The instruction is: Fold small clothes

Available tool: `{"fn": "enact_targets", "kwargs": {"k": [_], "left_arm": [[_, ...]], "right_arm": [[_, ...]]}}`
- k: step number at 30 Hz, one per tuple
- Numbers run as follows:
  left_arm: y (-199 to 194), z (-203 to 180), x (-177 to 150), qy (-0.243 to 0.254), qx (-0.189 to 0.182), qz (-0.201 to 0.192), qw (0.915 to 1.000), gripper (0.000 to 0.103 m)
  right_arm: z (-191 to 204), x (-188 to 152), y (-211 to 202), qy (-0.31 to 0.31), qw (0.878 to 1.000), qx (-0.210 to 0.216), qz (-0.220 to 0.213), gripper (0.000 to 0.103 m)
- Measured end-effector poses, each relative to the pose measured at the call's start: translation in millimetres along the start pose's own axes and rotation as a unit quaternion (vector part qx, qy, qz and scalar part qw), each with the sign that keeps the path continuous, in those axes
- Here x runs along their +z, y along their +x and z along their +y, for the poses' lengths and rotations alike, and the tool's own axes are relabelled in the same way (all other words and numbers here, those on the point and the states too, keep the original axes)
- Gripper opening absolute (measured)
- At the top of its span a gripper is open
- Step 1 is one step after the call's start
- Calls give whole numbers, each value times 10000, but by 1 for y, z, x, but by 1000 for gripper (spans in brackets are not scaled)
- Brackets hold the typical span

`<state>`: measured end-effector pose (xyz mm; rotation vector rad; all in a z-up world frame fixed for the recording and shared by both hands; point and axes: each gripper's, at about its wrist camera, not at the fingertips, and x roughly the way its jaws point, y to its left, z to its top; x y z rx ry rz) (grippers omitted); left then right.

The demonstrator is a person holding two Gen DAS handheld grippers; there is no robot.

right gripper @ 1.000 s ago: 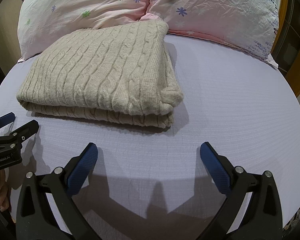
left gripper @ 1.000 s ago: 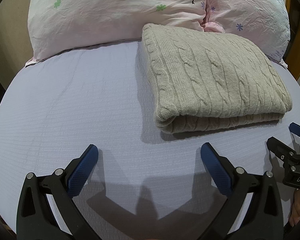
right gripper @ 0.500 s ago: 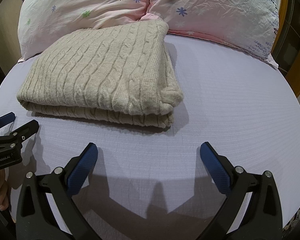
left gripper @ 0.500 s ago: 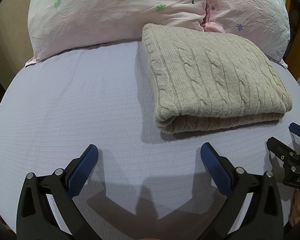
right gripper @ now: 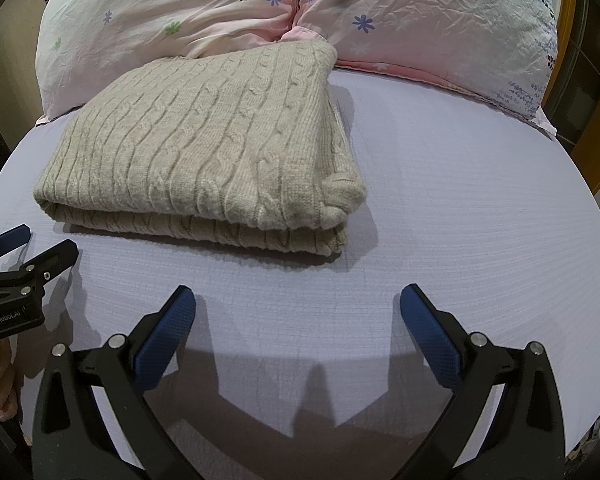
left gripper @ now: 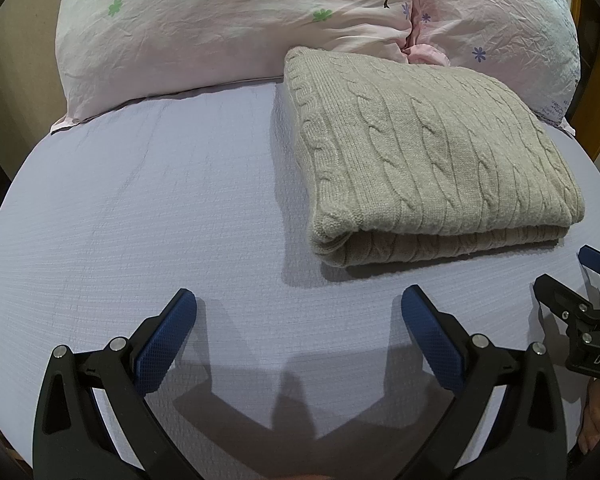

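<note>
A beige cable-knit sweater (left gripper: 428,160) lies folded in a neat rectangle on the lilac bed sheet (left gripper: 160,208), its far edge against the pillows. It also shows in the right wrist view (right gripper: 204,152). My left gripper (left gripper: 298,312) is open and empty, hovering over the sheet in front of the sweater's left corner. My right gripper (right gripper: 296,312) is open and empty, in front of the sweater's right corner. Each gripper shows at the edge of the other's view: the right one (left gripper: 572,280), the left one (right gripper: 32,248).
Two pink floral pillows (left gripper: 228,20) (right gripper: 440,20) lie along the head of the bed behind the sweater. A wooden frame (right gripper: 588,128) stands at the right edge. Bare sheet (right gripper: 480,200) stretches to the right of the sweater.
</note>
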<state>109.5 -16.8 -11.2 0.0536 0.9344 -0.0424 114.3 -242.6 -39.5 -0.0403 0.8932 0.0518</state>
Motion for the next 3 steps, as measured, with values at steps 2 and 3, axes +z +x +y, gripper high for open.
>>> {"fn": "enact_targets", "kwargs": {"k": [2,3], "left_arm": [[0,0,0,-1,0,-1,10000,102],[0,0,0,-1,0,-1,10000,102]], "right_arm": [[0,0,0,0,10000,1,0,101],[0,0,0,-1,10000,1,0,101]]}}
